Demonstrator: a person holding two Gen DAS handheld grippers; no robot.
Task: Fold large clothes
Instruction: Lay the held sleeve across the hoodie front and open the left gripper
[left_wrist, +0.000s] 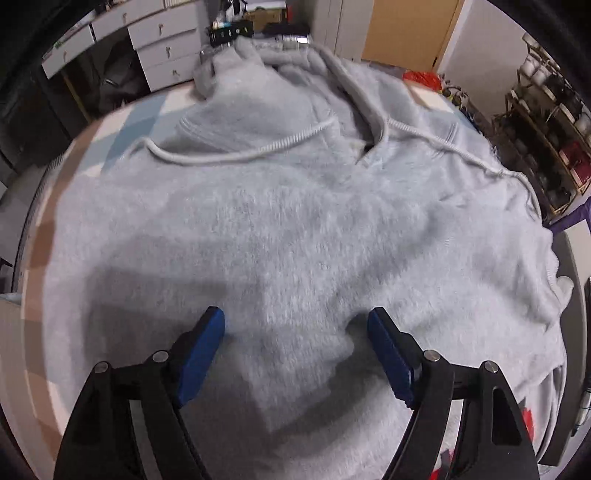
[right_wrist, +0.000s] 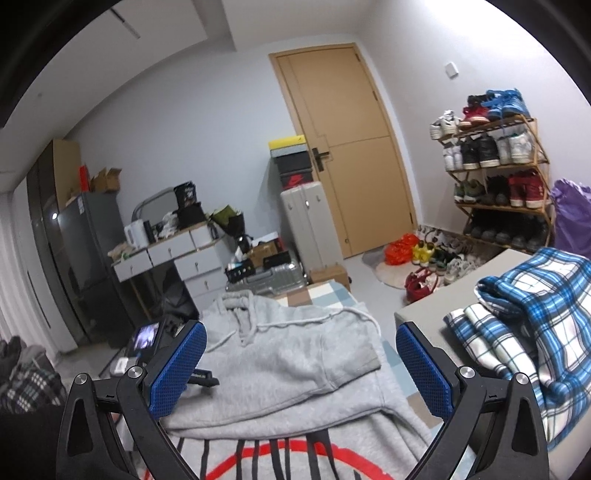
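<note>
A large light-grey hoodie (left_wrist: 280, 221) lies spread on a table, hood and white drawstrings (left_wrist: 236, 157) at the far end. My left gripper (left_wrist: 297, 317) is open and empty, just above the hoodie's body. In the right wrist view the hoodie (right_wrist: 288, 354) lies partly folded, with a red and black print (right_wrist: 280, 458) at its near edge. My right gripper (right_wrist: 301, 343) is open and empty, held above the hoodie's near end. The left gripper's camera (right_wrist: 147, 338) shows at the hoodie's left.
Blue plaid clothes (right_wrist: 528, 325) are stacked on a grey surface (right_wrist: 417, 314) to the right. White drawers (right_wrist: 184, 258), suitcases (right_wrist: 303, 221), a shoe rack (right_wrist: 498, 177) and a door (right_wrist: 347, 147) stand beyond. The table has a checked cover (left_wrist: 122, 129).
</note>
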